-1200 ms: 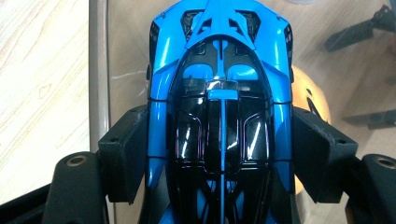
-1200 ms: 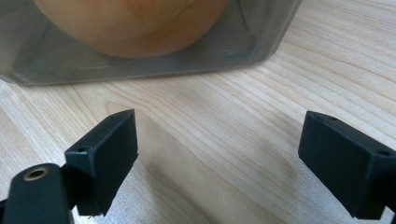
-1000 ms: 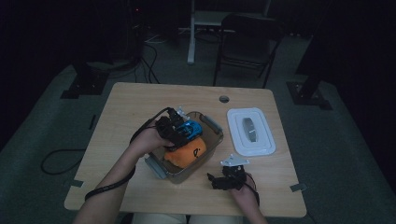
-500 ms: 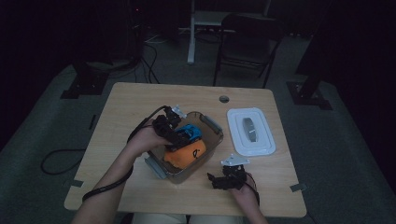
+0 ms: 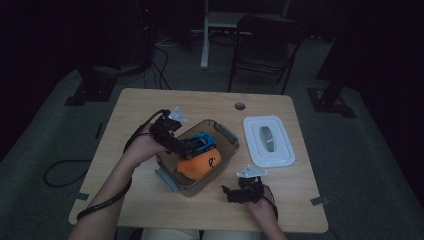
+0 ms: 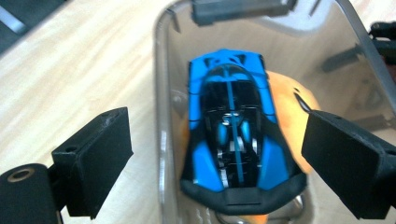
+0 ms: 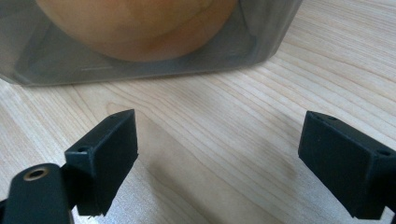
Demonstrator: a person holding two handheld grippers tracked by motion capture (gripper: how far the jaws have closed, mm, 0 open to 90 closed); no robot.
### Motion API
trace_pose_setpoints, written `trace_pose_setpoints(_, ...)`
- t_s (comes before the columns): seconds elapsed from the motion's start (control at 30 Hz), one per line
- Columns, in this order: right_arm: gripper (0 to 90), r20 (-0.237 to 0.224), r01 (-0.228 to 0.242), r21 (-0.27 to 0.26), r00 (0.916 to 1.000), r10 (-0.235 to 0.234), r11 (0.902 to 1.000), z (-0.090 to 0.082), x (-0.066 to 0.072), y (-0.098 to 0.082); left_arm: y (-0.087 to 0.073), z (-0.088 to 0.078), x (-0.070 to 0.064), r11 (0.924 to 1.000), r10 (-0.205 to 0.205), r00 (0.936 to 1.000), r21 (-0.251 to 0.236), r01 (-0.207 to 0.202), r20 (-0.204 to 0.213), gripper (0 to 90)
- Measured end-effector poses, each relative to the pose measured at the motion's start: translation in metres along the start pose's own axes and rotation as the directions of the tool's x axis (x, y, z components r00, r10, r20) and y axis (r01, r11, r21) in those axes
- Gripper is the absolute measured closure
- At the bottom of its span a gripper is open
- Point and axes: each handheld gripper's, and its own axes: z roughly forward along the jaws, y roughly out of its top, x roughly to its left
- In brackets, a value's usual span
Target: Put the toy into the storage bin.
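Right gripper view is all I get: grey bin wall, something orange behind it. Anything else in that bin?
Observer: Yes, a blue toy car lies on top of the orange round thing inside the bin.
Operator: Left hand-held gripper holding the car?
Observer: No. Its jaws have just been opening; the car sits between them, pads clear of it.
Operator: Lid?
Observer: The white lid lies flat on the table, right of the bin in the high view, apart from it.
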Motion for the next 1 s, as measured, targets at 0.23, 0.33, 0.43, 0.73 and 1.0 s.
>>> trace_pose_setpoints(0.23,11.6,-0.001,0.001,0.002,1.0,-0.001,1.0,0.0,0.001,0.0,-0.017,-0.008,0.02,0.9969,-0.068,0.9972,-0.042,0.066,-0.033,9.4)
trace_pose_setpoints(0.33,11.6,0.0,0.001,0.003,1.0,-0.001,1.0,0.0,0.001,0.0,-0.026,-0.009,0.03,0.9919,-0.118,0.9917,-0.053,0.115,-0.05,9.2)
trace_pose_setpoints(0.43,11.6,0.005,0.006,0.008,1.0,-0.006,1.0,0.001,0.001,0.0,-0.037,-0.008,0.041,0.9838,-0.175,0.9828,-0.049,0.173,-0.057,0.3)
trace_pose_setpoints(0.73,11.6,0.003,0.009,0.008,1.0,-0.009,0.9999,0.001,0.002,0.0,-0.067,0.001,0.067,0.9652,-0.256,0.9616,-0.079,0.249,-0.098,0.3)
trace_pose_setpoints(1.0,11.6,0.002,0.008,0.004,1.0,-0.008,1.0,0.001,0.002,0.0,-0.092,0.027,0.078,0.9624,-0.272,0.9587,-0.019,0.271,-0.084,0.3)
